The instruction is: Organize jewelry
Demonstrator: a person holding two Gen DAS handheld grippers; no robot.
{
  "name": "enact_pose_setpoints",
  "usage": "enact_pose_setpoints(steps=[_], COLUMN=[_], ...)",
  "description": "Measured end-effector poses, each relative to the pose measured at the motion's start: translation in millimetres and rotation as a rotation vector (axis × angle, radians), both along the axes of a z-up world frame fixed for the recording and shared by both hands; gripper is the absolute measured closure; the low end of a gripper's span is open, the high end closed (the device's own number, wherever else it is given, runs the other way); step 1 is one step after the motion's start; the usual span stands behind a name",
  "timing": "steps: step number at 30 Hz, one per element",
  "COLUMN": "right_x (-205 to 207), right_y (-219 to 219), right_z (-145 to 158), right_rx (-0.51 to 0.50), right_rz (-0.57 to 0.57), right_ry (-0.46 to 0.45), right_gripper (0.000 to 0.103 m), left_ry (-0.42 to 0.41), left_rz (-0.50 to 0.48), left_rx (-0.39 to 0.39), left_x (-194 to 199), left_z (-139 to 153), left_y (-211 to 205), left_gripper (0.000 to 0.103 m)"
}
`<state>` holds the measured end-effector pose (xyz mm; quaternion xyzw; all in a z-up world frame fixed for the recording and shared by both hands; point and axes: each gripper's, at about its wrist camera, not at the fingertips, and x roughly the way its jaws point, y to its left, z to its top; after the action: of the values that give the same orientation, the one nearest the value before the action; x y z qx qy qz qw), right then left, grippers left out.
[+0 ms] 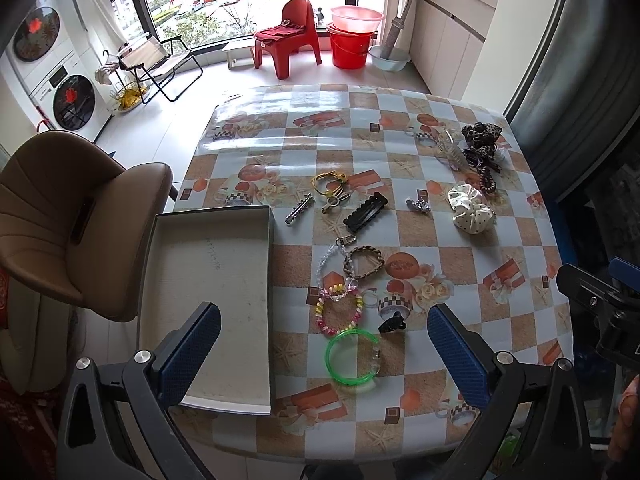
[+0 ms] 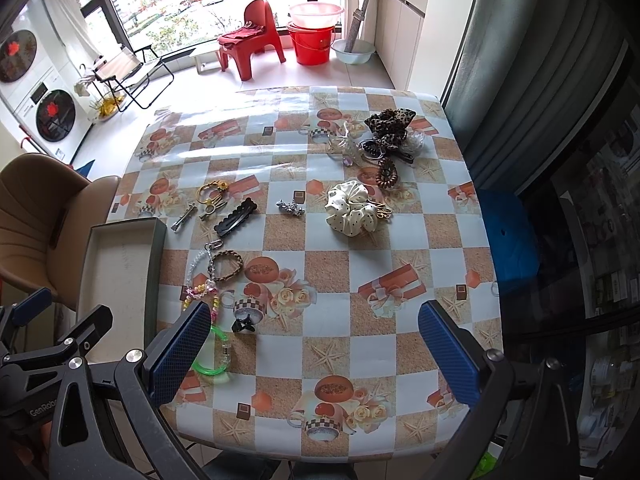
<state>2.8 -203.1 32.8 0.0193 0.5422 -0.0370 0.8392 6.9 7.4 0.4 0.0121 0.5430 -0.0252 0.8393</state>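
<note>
An empty grey box [image 1: 208,280] lies at the table's left edge; it also shows in the right wrist view [image 2: 116,272]. Right of it lie a green bangle [image 1: 352,360], a beaded bracelet [image 1: 340,316], a brown braided bracelet [image 1: 364,262], a black hair clip [image 1: 366,213] and a gold keyring [image 1: 330,184]. A white dotted scrunchie [image 2: 354,210] and a leopard scrunchie [image 2: 390,122] lie further right. My left gripper [image 1: 324,352] is open above the bangle. My right gripper [image 2: 314,352] is open over the table's near side, holding nothing.
The table [image 2: 400,240] has a checked patterned cloth. A brown chair [image 1: 68,216] stands left of the box. A dark curtain [image 2: 540,80] and blue item [image 2: 508,236] sit at the right. A red chair [image 1: 294,36] and buckets [image 1: 352,40] stand by the window.
</note>
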Motion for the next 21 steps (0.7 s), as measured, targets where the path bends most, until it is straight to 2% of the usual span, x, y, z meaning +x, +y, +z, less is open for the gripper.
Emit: enact_pose_setpoints(steps=[21], right_x=[1.0], right_y=[0.0], right_z=[-0.5], right_rx=[0.0], right_rz=[-0.001], right_ry=[0.003], right_gripper=[0.0], left_ry=[0.003], left_rz=[0.0], left_rx=[0.005], left_x=[1.1], left_z=[-0.9], left_y=[0.1], left_gripper=[0.0])
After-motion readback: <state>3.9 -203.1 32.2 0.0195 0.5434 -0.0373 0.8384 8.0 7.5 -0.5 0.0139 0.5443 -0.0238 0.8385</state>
